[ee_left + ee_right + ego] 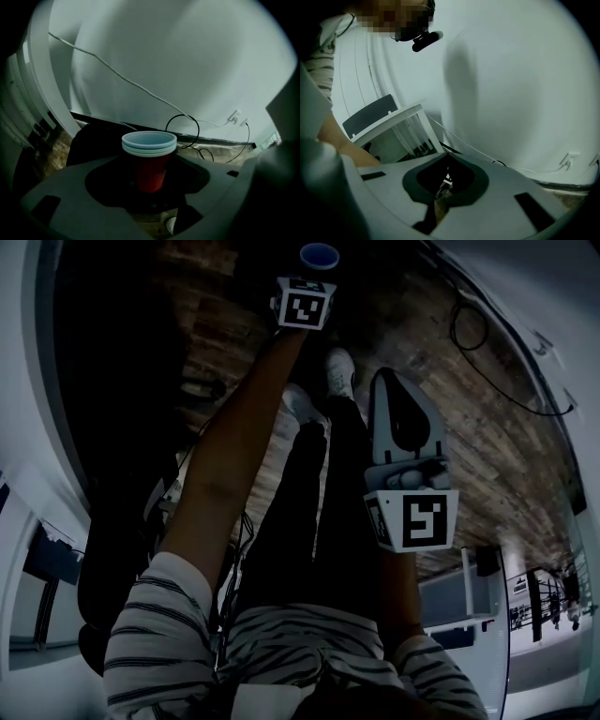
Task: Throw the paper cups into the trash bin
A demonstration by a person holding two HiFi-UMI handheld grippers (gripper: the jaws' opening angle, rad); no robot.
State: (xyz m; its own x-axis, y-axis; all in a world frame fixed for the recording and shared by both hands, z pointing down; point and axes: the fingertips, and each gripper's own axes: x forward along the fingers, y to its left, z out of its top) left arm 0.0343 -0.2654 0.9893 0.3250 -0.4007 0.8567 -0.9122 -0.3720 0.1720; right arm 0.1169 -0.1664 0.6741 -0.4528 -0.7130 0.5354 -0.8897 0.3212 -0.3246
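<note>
The carrying step is judged to be in hand. The stack of paper cups (150,159) is held off the wooden floor (469,437) in the left tongs (151,185), at the end of the stretched arm, and has not yet been dropped. Red sides and pale blue rims are seen, and the stack sits upright in the round hollow between the two jaws. The left tongs are set wide, with the jaws closed against the sides of the stack, and nothing else is touched by them.

The right tongs (443,187) are brought together so that only a thin slit is left. Nothing is held there.

The trash bin cannot be picked out with certainty. A dark shape (91,140) behind the cups, low against the wall, may be it. For the next move the stack would need to be brought over the bin's mouth. Only then should the jaws be let apart, so that the cups fall inside and not onto the floor.
</note>
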